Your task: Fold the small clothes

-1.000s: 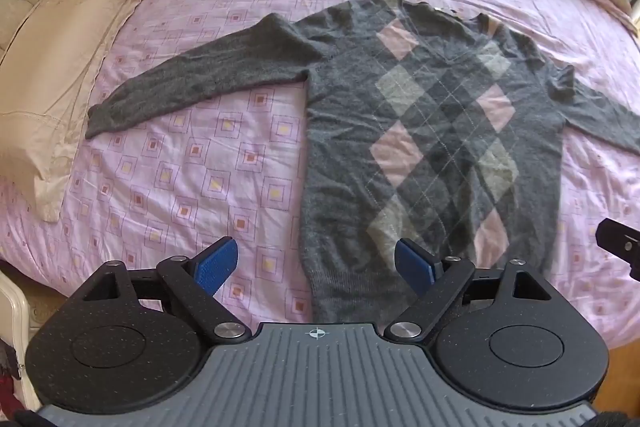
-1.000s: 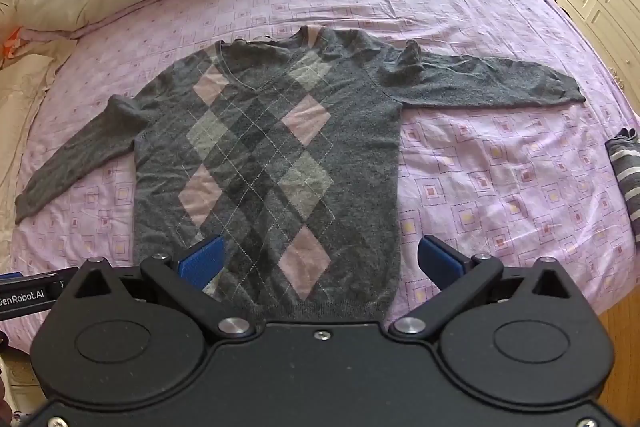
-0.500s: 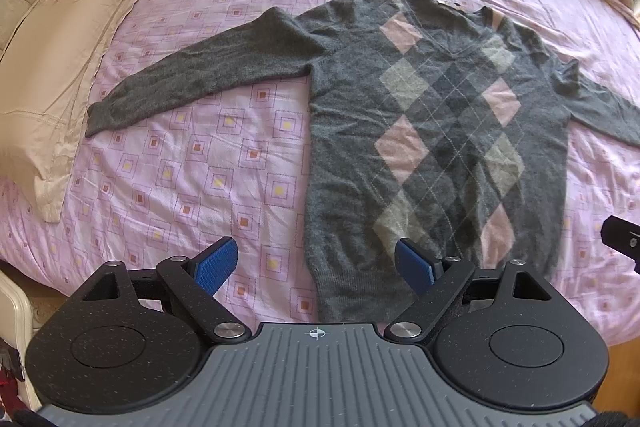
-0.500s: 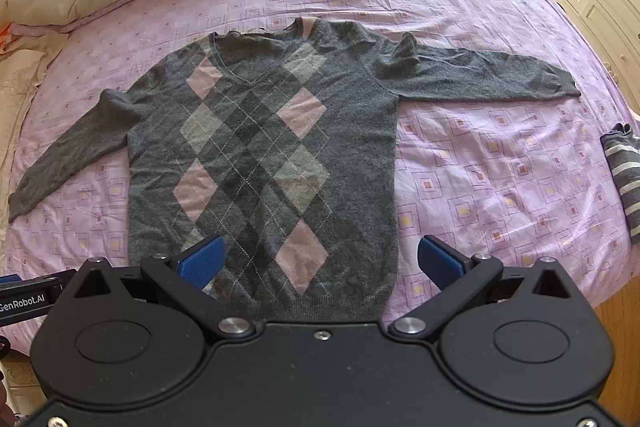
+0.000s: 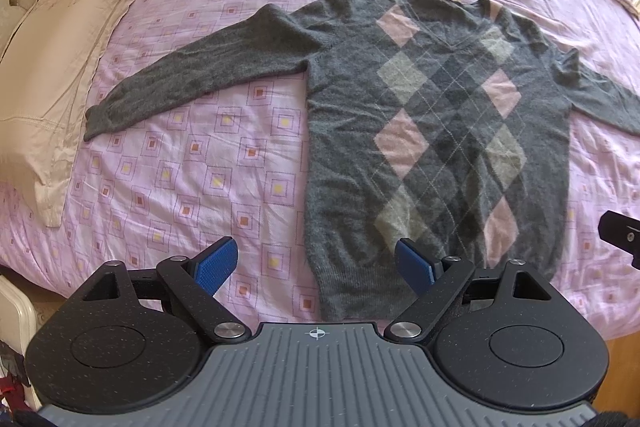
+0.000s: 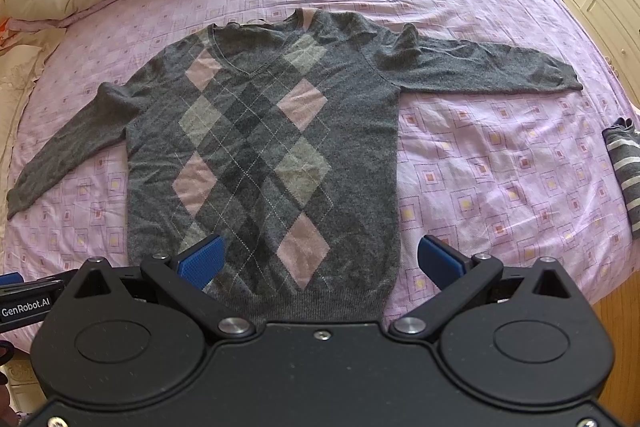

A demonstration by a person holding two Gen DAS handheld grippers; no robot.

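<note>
Lying flat and face up on the pink patterned bedsheet [image 6: 480,7], the grey argyle sweater [image 6: 260,147] is waiting with both sleeves spread out to the sides, so every edge is free to be taken. Its hem is pointing toward the near edge of the bed, where the person is standing, and this is making the hem the easiest part to reach first. The left gripper [image 5: 316,263] is hovering above the hem's left corner with its jaws spread wide and holding nothing. The right gripper [image 6: 320,261] is hovering over the hem's right part, jaws also wide apart and empty. I am judging that folding is not yet begun. A striped garment [image 6: 624,171] is lying apart at the right bed edge, and a beige pillow [image 5: 52,59] is resting at the left.
</note>
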